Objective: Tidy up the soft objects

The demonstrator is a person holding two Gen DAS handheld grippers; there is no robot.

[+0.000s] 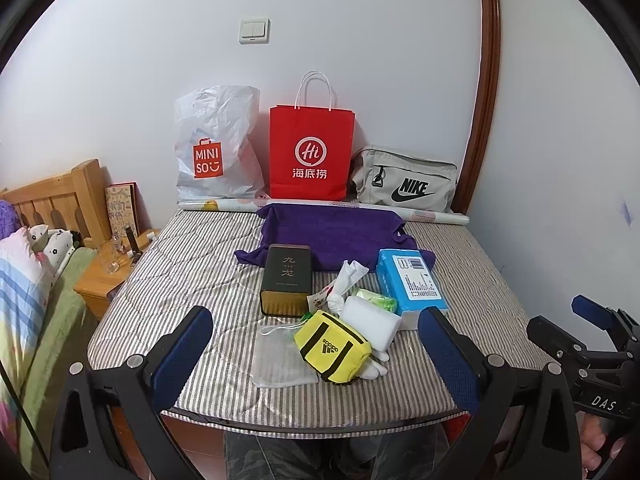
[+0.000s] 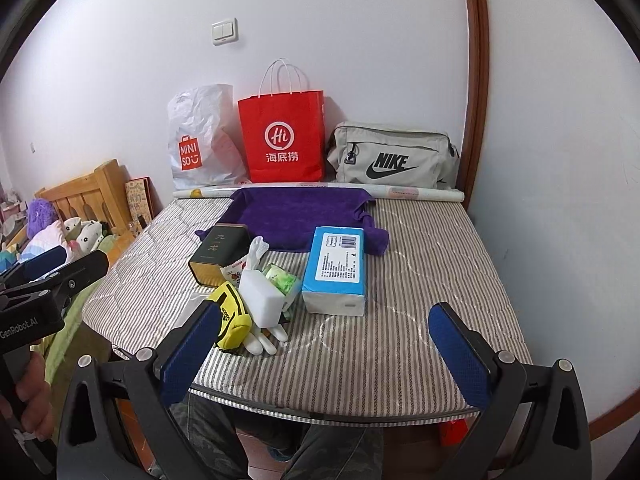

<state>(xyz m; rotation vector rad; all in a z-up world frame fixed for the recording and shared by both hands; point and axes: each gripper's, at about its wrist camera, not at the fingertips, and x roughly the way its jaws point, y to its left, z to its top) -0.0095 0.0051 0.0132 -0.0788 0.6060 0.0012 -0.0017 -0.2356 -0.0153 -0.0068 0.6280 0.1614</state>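
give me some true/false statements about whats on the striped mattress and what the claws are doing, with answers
1. Both claws are open and empty: left claw, right claw. True.
2. The red paper bag stands between the white Miniso bag and the grey Nike bag. True.
3. The blue tissue pack lies inside the red bag. False: it lies on the mattress.
4. The yellow pouch is gripped. False: it lies free.

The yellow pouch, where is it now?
The yellow pouch lies near the table's front edge in both views, on a white glove, just in front of the white sponge.
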